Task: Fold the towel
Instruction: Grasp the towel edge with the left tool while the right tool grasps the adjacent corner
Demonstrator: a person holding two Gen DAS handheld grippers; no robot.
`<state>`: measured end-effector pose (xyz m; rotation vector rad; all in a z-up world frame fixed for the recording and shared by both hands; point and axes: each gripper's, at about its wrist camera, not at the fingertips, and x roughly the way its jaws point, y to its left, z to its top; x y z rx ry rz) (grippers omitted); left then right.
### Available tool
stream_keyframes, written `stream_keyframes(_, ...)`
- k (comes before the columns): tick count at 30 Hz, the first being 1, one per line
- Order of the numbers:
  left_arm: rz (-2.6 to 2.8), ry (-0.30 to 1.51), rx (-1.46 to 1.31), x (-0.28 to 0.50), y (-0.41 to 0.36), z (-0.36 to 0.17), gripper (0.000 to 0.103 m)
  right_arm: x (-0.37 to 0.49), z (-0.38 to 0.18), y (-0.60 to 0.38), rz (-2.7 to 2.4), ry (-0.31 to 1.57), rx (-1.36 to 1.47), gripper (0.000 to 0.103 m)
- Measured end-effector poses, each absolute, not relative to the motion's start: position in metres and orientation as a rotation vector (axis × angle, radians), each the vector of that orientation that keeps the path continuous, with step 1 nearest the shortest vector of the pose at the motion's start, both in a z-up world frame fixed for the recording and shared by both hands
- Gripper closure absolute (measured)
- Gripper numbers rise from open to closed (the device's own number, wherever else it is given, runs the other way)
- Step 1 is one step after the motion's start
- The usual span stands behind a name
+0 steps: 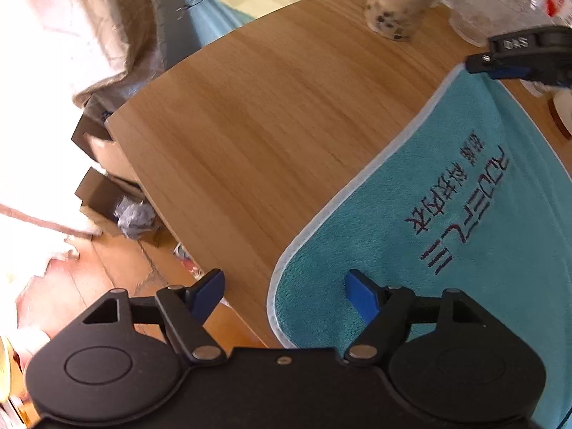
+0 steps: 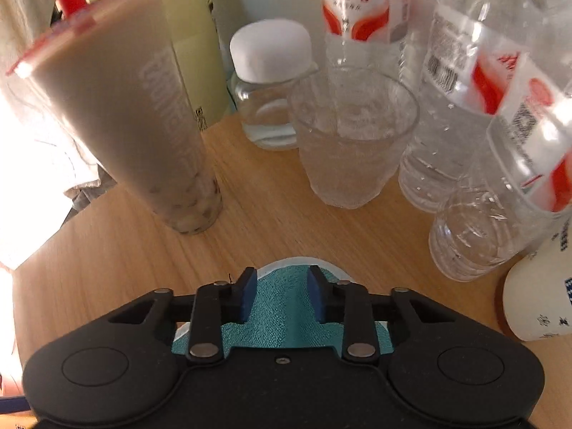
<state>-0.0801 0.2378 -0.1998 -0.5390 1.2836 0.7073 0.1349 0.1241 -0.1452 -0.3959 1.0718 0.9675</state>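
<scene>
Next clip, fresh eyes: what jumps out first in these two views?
The teal towel with dark stitched lettering, spread on the right of the wooden table, draws the eye first. The right gripper has a towel corner between its fingers, while the left gripper stands open at the near edge. Behind crowd a milk tea cup with a red straw, a glass tumbler and clear bottles.

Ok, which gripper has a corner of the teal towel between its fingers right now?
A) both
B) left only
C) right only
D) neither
C: the right gripper pinches a towel corner between its fingers, while the left gripper is spread wide, gripping nothing.
</scene>
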Motion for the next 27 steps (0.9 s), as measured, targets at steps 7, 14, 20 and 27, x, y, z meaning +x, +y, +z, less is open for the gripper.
stream_keyframes(7,0.615,1.285,-0.513,-0.073,0.236,-0.198,0.062,0.137,-0.152,0.137,0.936,1.089,-0.434,0.070)
stream_keyframes(14,0.554,1.285,-0.532,-0.070,0.238,-0.197,0.081,0.135,-0.153,0.148,0.910,1.093,-0.482,0.070)
stream_keyframes(20,0.504,1.288,-0.546,-0.069,0.244,-0.199,0.093,0.134,-0.156,0.156,0.895,1.112,-0.478,0.086)
stream_keyframes(27,0.479,1.285,-0.565,-0.072,0.254,-0.199,0.094,0.136,-0.151,0.151,0.869,1.138,-0.436,0.094)
